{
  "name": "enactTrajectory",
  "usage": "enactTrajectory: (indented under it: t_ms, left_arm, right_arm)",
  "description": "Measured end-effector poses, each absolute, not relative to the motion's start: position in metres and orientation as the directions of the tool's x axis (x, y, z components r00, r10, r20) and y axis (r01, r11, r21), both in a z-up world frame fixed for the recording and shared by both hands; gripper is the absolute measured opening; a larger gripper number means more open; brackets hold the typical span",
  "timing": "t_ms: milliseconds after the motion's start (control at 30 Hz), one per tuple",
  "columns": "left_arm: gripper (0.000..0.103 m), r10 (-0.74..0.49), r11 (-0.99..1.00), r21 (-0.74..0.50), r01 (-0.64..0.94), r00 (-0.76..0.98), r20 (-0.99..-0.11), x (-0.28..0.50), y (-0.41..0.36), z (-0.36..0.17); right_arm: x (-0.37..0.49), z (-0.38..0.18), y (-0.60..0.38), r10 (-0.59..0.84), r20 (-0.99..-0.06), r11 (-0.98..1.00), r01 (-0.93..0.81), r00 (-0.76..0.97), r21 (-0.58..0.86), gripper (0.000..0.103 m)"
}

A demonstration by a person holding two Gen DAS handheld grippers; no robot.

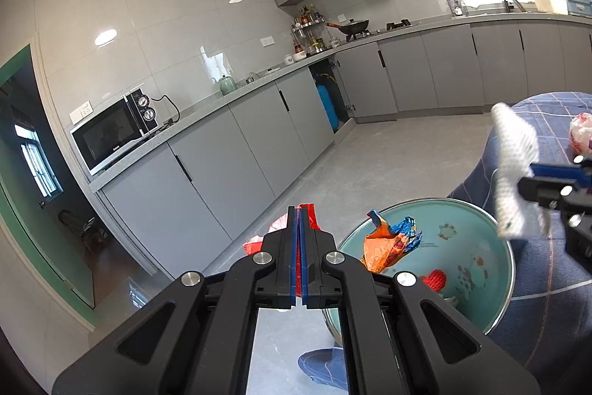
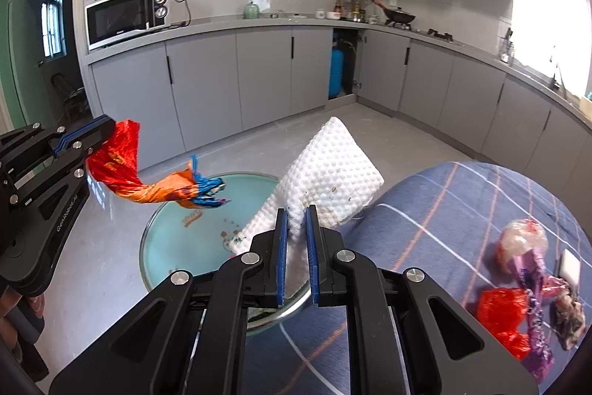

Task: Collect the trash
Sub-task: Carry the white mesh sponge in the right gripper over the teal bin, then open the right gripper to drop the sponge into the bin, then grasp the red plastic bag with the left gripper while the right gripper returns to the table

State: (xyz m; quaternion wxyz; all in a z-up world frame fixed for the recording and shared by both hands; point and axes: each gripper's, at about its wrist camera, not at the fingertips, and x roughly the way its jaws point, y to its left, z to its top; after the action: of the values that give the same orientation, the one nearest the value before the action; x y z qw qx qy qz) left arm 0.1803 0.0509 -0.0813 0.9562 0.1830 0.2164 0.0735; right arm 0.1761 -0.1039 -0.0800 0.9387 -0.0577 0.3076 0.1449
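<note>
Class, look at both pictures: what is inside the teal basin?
In the left view, the basin holds a small red scrap. The wrapper, held by the left claw, dangles over it; that claw's body hides the near part.

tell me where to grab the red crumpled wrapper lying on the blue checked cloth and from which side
Take the red wrapper by its puffed upper part, coming straight down from above. It lies loose and low on the checked cloth, so there is no edge to slide under. A purple wrapper lies right against its far side, so set the fingers across the near, free half. Both grippers are full now.
</note>
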Motion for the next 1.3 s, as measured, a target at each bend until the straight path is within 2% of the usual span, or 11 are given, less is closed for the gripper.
enactTrajectory:
  t_ms: [233, 333, 367, 400, 433, 500, 600, 700, 733, 867, 1300]
  left_arm:
    - [0.005, 0.200, 0.927, 0.374, -0.038, 0.891, -0.407, 0.188, 0.051, -0.087]
    - [0.006, 0.187, 0.929, 0.369, -0.023, 0.890, -0.416, 0.189, 0.050, -0.090]
    - [0.006, 0.184, 0.929, 0.370, -0.017, 0.889, -0.420, 0.190, 0.049, -0.091]
    - [0.010, 0.186, 0.928, 0.372, -0.019, 0.889, -0.419, 0.190, 0.049, -0.091]
    - [0.021, 0.187, 0.928, 0.372, -0.020, 0.889, -0.417, 0.190, 0.050, -0.092]
    - [0.040, 0.200, 0.926, 0.376, -0.038, 0.893, -0.403, 0.189, 0.050, -0.091]
    - [0.044, 0.207, 0.924, 0.380, -0.042, 0.891, -0.404, 0.190, 0.051, -0.091]
    - [0.071, 0.218, 0.925, 0.375, -0.060, 0.892, -0.397, 0.188, 0.051, -0.089]
    - [0.073, 0.217, 0.925, 0.374, -0.060, 0.893, -0.394, 0.187, 0.051, -0.089]
    - [0.082, 0.210, 0.925, 0.377, -0.053, 0.896, -0.391, 0.184, 0.045, -0.086]
    - [0.089, 0.041, 0.921, 0.371, 0.118, 0.919, -0.392, 0.155, -0.035, -0.085]
  right_arm:
    - [0.187, -0.094, -0.090, 0.278, -0.614, 0.932, -0.362, 0.739, -0.013, 0.012]
    - [0.191, -0.104, -0.084, 0.283, -0.624, 0.928, -0.373, 0.728, -0.014, 0.018]
    - [0.192, -0.107, -0.084, 0.280, -0.627, 0.929, -0.371, 0.727, -0.015, 0.025]
    - [0.193, -0.109, -0.084, 0.282, -0.629, 0.929, -0.370, 0.725, -0.010, 0.039]
    - [0.193, -0.111, -0.085, 0.291, -0.627, 0.928, -0.373, 0.723, 0.000, 0.047]
    - [0.191, -0.112, -0.086, 0.284, -0.622, 0.930, -0.367, 0.730, -0.007, 0.048]
    - [0.188, -0.111, -0.092, 0.278, -0.624, 0.935, -0.355, 0.730, 0.002, 0.049]
    - [0.183, -0.108, -0.101, 0.255, -0.622, 0.946, -0.324, 0.741, 0.003, 0.053]
    - [0.182, -0.107, -0.105, 0.251, -0.621, 0.949, -0.315, 0.743, 0.006, 0.057]
    - [0.173, -0.102, -0.121, 0.222, -0.616, 0.960, -0.279, 0.756, 0.003, 0.059]
    - [0.114, -0.092, -0.215, 0.043, -0.594, 0.997, -0.072, 0.803, -0.024, 0.062]
